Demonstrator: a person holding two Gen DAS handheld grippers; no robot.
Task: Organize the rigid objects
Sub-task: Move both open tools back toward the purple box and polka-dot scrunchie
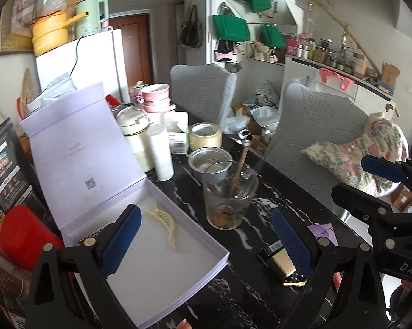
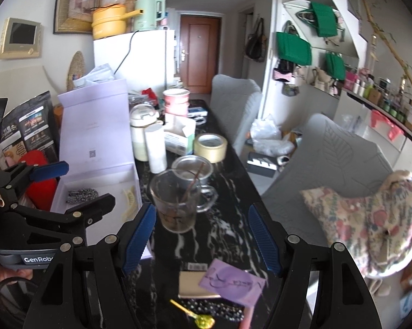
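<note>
Right now both grippers hover empty over the black marbled table [image 2: 227, 170], so I judge this to be the gap between placements: some pieces are boxed, others wait to be fetched.

Biggest of the task's things is the lilac gift box [image 1: 178, 249], standing open at the left edge of the table with its lid propped upright behind it. Inside, the cream hair claw [image 1: 164, 220] lies near the back of the tray, and the right wrist view also shows a dark beaded piece [image 2: 82, 194] beside it in the same tray.

Just right of the box stands a glass measuring cup [image 2: 175, 205] with a stick leaning in it, and behind that a roll of tape [image 2: 210, 144]; I take these for clutter rather than items to sort.

The left gripper [image 1: 206, 244] points down across the box's right wall, fingers [image 1: 120, 241] spread wide with nothing between them. The right gripper [image 2: 203, 241] is likewise about half open and holds nothing.

Smallest are the loose pieces on the table near the front edge, below the right gripper: a tan card packet [image 2: 190, 283] with a purple tag [image 2: 233, 282] lying over its corner, a string of dark beads [image 2: 219, 308], and a yellow-green trinket [image 2: 199, 320]. From the left wrist view a polka-dot clip [image 1: 295, 279] lies touching the packet.

The next move, I think, calls for the right gripper to tip lower over one of these, straddle it, close, and carry it left into the tray. The flat packet will likely be hard to pinch.
</note>
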